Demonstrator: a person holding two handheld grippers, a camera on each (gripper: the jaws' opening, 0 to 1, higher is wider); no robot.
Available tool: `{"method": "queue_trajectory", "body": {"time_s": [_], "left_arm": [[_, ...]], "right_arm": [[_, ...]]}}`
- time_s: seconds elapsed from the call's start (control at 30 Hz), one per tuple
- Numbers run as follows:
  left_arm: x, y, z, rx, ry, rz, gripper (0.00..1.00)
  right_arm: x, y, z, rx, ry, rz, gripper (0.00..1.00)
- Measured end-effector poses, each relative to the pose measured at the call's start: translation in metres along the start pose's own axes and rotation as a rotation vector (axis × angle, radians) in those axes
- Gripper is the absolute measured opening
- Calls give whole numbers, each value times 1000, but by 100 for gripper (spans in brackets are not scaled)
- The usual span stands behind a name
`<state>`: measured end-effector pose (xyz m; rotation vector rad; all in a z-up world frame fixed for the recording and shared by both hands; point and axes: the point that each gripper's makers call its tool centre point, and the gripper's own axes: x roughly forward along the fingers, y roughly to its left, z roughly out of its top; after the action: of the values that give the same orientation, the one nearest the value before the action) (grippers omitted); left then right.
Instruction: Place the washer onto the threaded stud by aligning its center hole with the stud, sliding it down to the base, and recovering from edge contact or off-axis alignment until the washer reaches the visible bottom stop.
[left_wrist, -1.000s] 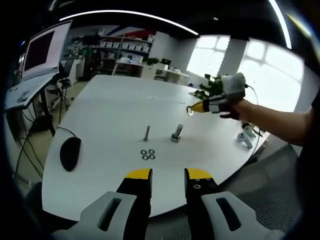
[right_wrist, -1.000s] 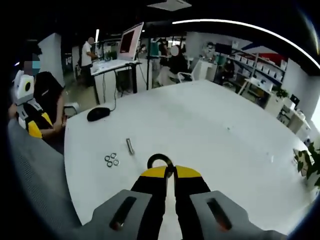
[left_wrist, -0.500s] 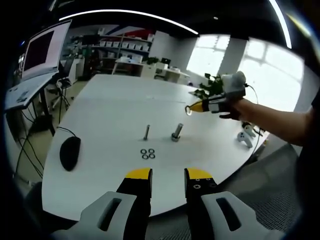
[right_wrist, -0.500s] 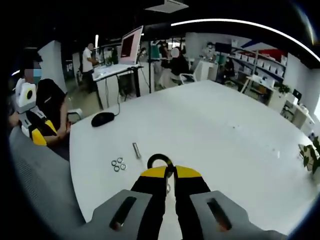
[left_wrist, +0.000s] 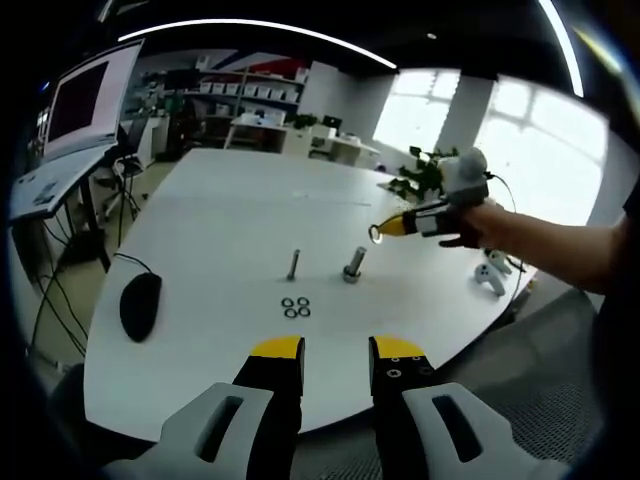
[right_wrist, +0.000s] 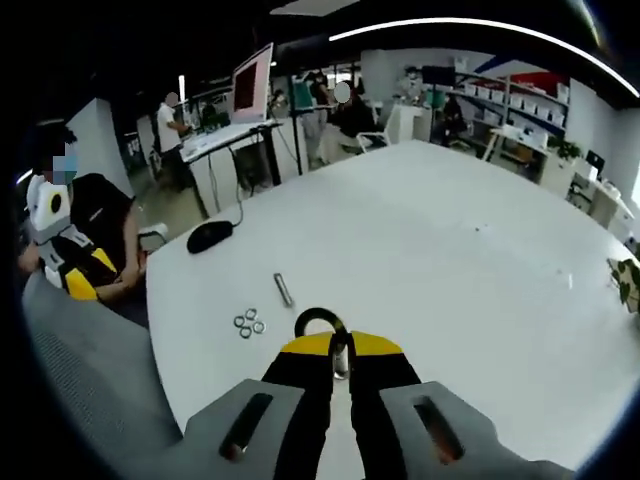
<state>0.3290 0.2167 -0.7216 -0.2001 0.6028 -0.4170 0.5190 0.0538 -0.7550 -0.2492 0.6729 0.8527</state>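
Washer (right_wrist: 318, 323) lower, nearer stud (left_wrist: 353, 266).

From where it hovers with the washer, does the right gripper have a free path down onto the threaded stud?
Probably yes. The right gripper, shut on the washer, hangs above and beside the threaded stud. Nothing stands between; the spare washers and loose bolt lie aside.

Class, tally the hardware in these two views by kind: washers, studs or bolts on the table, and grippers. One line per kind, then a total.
Washers: 4, three loose on the table, one washer held by the right gripper
Studs or bolts: 2, a thin one and a thicker one
Grippers: 2, including the left gripper
Total: 8
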Motion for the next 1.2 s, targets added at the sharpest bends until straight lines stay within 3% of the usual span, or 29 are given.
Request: {"method": "queue_trajectory", "body": {"time_s": [0.6,1.2], "left_arm": [[0,1,1,-3,-7,2,23],[0,1,0,-5,-3,3,23]], "right_arm": [[8,-5,-20,67,66,-4,6],[21,-6,-29,61,130,4,6]]}}
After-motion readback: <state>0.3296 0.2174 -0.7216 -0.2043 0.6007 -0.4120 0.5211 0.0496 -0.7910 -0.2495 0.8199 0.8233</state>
